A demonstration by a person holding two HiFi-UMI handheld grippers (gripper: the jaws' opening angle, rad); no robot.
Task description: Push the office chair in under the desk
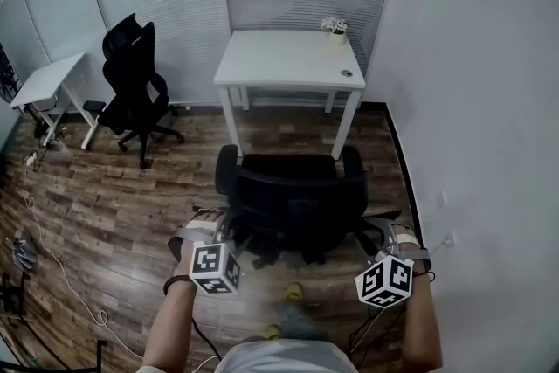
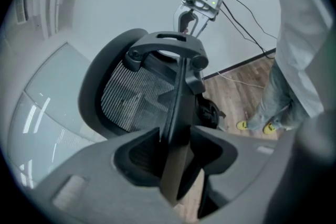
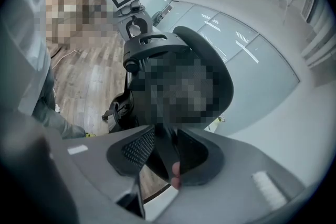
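We clamp left tool (image 1: pixel 229 228) and right tool (image 1: pixel 378 231) on the office chair (image 1: pixel 293 188) backrest's frame (2 sides). It stands near the tabletop (image 1: pixel 288 58) front edge.

Seen from above, the office chair (image 1: pixel 293 196) hides nearly all of its own underside. What lies under the white table (image 1: pixel 48 79) at the left is too small to make out. So is the round thing (image 1: pixel 347 73) on the desk (image 1: pixel 288 61).
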